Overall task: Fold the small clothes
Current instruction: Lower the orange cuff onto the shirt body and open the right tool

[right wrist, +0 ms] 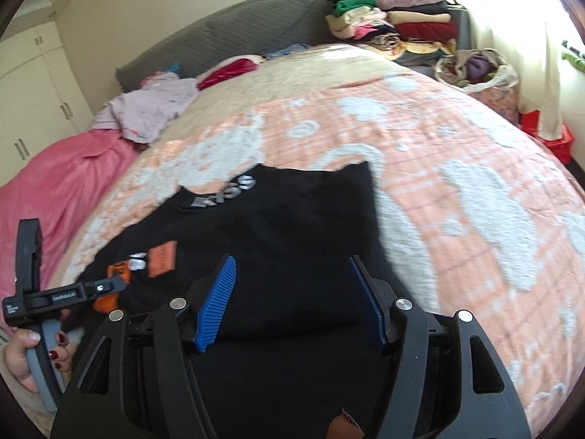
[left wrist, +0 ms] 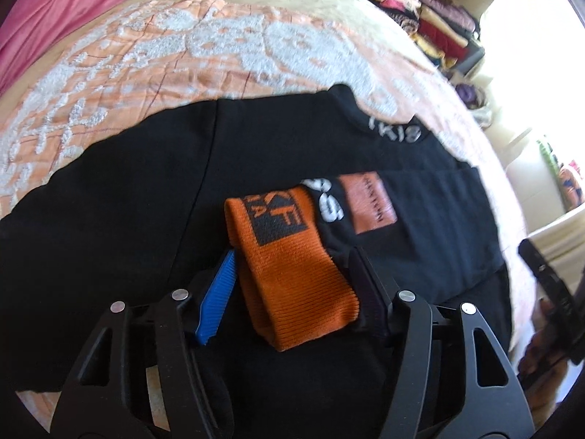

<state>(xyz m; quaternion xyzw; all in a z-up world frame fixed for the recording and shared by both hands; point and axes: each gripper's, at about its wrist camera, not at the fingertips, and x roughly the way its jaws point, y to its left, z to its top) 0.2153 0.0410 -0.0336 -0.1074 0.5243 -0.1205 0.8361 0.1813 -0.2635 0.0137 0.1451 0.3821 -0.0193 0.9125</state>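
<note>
Orange sock (left wrist: pixel 292 274) fabric sits between the fingers of the left gripper (left wrist: pixel 292 274), its ribbed cuff end hanging nearest the lens and its black logo panel pointing away past the fingertips. Those fingers are spread about as wide as the sock; the blue pad (left wrist: pixel 215 300) on the left stands just beside the cloth with a sliver of gap, while the right finger (left wrist: pixel 369 285) lies against the sock's edge, so whether they truly clamp it I cannot tell. Under and beyond the fingers lies a black garment (left wrist: pixel 128 219), spread flat, with white lettering (left wrist: pixel 395 131) near its far edge and an orange patch (left wrist: pixel 369 203) just past the sock. From the right wrist view, the right gripper (right wrist: pixel 292 292) has its fingers wide apart and holds nothing, hovering above the garment's near part; the left gripper shows off to the left of them, held by a hand (right wrist: pixel 33 358) with red nails. Around the garment spreads a peach and white bedspread (right wrist: pixel 457 201), with stacked clothes (right wrist: pixel 402 25) far beyond.
</note>
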